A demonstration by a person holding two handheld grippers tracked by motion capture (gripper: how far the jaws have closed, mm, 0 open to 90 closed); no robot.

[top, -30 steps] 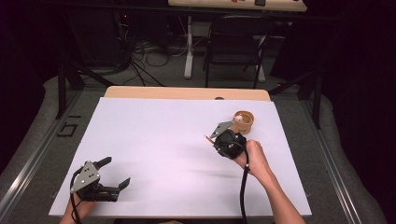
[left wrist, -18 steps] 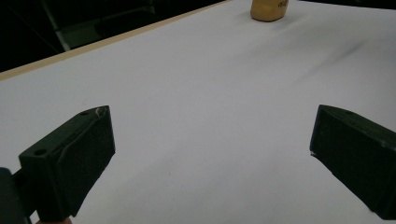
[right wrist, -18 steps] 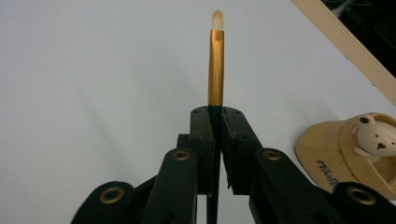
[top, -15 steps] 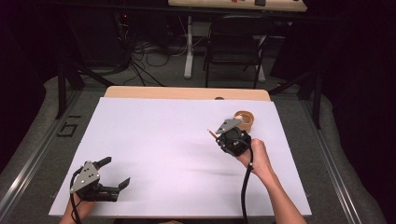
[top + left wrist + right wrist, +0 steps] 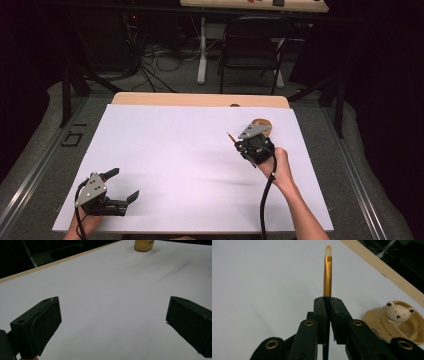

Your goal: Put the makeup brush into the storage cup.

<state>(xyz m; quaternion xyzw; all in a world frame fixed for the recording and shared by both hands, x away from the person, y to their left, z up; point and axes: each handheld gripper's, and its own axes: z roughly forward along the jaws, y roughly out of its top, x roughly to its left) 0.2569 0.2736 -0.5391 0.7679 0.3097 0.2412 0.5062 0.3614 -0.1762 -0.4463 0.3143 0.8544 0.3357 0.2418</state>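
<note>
My right gripper point(image 5: 240, 145) is shut on a thin brush point(image 5: 230, 136) at the right of the white sheet. In the right gripper view the brush point(image 5: 327, 272) sticks straight out past the shut jaws point(image 5: 327, 301), showing a gold ferrule and a pale tip above the sheet. A tan round holder with a small bear figure point(image 5: 398, 312) stands just right of the jaws; in the high view this holder point(image 5: 263, 123) is partly hidden behind the gripper's grey plate. My left gripper point(image 5: 124, 184) rests open and empty near the front left corner, jaws point(image 5: 112, 310) wide apart.
The white sheet point(image 5: 170, 150) covers the table, with a wooden strip point(image 5: 200, 99) bare along the far edge. The holder point(image 5: 143, 245) appears far off in the left gripper view. A chair point(image 5: 250, 45) and cables lie on the floor beyond.
My right gripper, with the brush, has shifted slightly right and away, closer to the holder. The left gripper has stayed put.
</note>
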